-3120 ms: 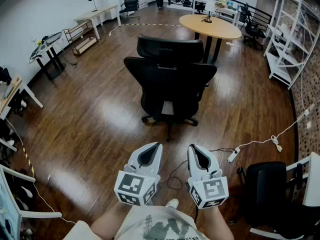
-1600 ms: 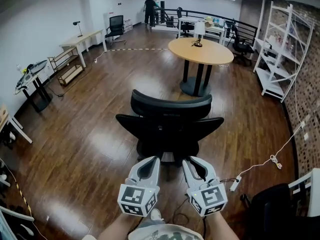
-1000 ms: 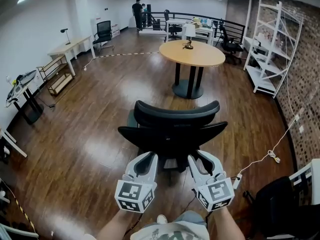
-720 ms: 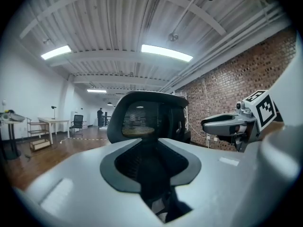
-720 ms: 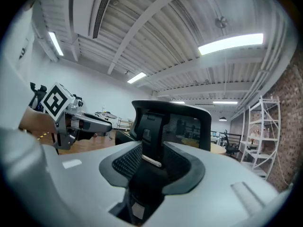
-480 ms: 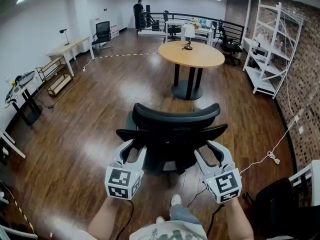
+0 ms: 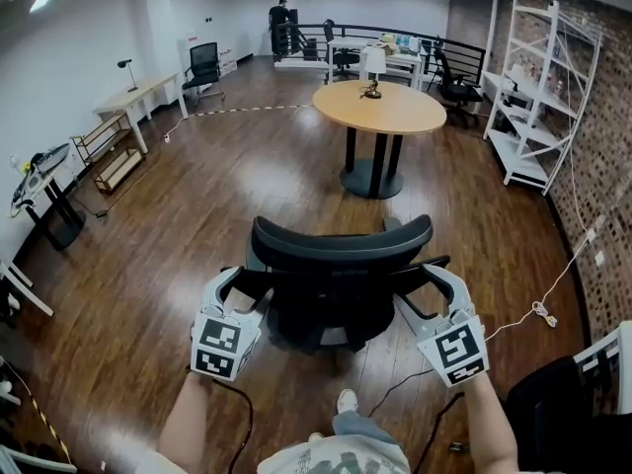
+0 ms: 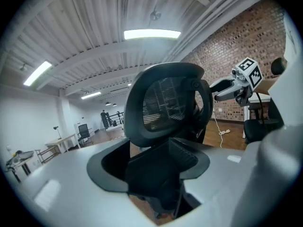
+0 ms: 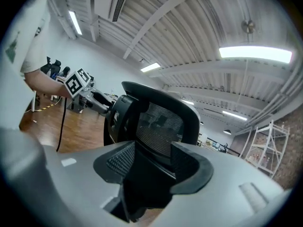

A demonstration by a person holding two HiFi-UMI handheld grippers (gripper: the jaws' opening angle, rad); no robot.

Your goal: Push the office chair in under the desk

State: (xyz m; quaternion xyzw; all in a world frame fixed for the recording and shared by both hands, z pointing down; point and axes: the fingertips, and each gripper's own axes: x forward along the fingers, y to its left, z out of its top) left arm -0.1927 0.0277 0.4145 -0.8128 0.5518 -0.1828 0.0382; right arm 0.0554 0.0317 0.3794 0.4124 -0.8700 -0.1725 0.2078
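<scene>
**Behind the office chair (image 7: 341, 265): 2 grippers at the sides of its back**

Behind the black chair, seen from the head view, the person holds 1 gripper at each side edge of the backrest. The left gripper (image 7: 245, 289) sits at the left edge and the right gripper (image 7: 427, 289) at the right edge, each with its marker cube turned toward the camera. In both gripper views the 2 jaws stand apart, having just been opening. The dark edge of the chair back lies in the gap between them, and the pads are not clamped on it. Each gripper view also shows the mesh headrest rising above the jaws, with the other gripper at the far side of the chair.

The chair stands in the open on the wooden floor (image 7: 178, 225), its back toward the person. A round wooden table (image 7: 380, 107) on a dark pedestal stands beyond the chair and well apart from it. A long pale desk (image 7: 138, 95) lines the left wall, and white shelving (image 7: 538, 97) lines the brick wall at right. A white cable (image 7: 541, 311) trails over the floor at right.
</scene>
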